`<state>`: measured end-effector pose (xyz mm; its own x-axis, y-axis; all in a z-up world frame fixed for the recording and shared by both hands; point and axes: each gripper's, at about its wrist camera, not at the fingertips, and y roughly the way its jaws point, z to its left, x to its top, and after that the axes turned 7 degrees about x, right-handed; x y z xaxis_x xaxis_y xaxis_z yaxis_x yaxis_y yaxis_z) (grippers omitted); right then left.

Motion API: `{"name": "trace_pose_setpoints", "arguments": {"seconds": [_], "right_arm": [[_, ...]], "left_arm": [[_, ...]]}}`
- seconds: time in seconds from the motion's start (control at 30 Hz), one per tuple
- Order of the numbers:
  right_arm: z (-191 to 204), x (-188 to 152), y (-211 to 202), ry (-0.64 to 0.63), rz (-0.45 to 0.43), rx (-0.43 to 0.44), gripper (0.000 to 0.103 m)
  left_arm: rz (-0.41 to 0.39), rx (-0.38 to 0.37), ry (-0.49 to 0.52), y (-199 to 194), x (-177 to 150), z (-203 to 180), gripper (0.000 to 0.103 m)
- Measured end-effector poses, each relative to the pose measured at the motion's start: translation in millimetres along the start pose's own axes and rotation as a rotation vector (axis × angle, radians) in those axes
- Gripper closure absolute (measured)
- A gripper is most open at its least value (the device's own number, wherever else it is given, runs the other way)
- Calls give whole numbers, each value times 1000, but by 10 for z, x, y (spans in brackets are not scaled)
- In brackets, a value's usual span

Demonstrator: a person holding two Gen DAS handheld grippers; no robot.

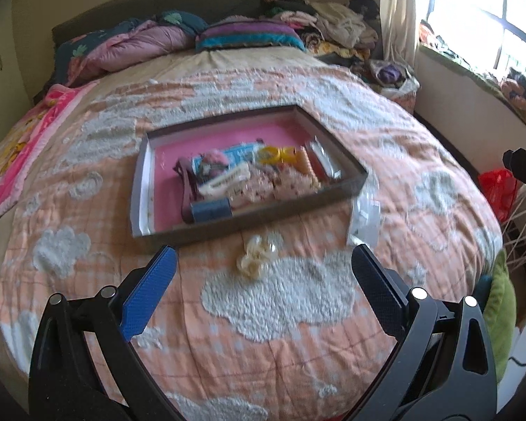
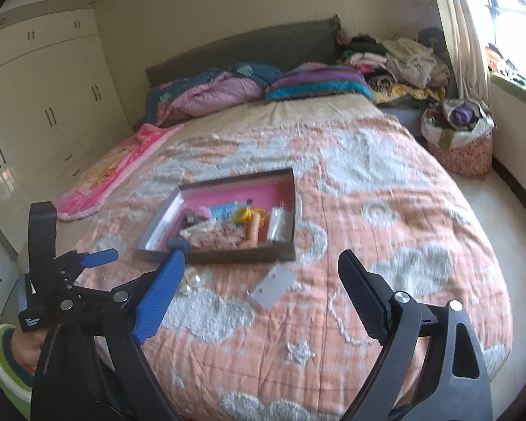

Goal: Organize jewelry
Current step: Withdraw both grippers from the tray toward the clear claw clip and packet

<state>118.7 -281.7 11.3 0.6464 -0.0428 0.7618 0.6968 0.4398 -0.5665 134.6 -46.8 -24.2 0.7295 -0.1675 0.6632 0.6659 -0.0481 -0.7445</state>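
A shallow grey box (image 1: 249, 226) with a pink lining lies on the peach cloud-pattern bedspread and holds several pieces: yellow rings (image 1: 275, 154), a cream hair clip (image 1: 224, 182), beaded pieces and a small blue case (image 1: 210, 210). A pale pearl-like piece (image 1: 254, 258) lies on the spread just in front of the box, between and below the spread fingers of my left gripper (image 1: 264, 249), which is open and empty. A clear packet (image 2: 275, 286) lies right of it, under my right gripper (image 2: 261, 256), which is also open and empty. The box (image 2: 228, 256) and the pearl piece (image 2: 193, 282) also show in the right wrist view.
Pillows and a folded quilt (image 2: 210, 94) lie at the headboard, with a heap of clothes (image 2: 403, 59) in the far corner. A fabric bag (image 2: 463, 140) stands beside the bed, and a window is to the right. White wardrobes (image 2: 45, 105) stand to the left. A person's striped sleeve (image 2: 0, 361) is at lower left.
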Motion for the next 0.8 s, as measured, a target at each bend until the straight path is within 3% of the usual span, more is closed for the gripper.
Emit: {"name": "trace_pose_setpoints", "arguments": {"seconds": [0.5, 0.8], "right_arm": [[-258, -382, 504, 66, 145, -22, 15], [-438, -527, 952, 167, 270, 17, 15]], "left_arm": [[80, 34, 50, 407, -292, -74, 10], [104, 25, 80, 676, -339, -108, 10]]}}
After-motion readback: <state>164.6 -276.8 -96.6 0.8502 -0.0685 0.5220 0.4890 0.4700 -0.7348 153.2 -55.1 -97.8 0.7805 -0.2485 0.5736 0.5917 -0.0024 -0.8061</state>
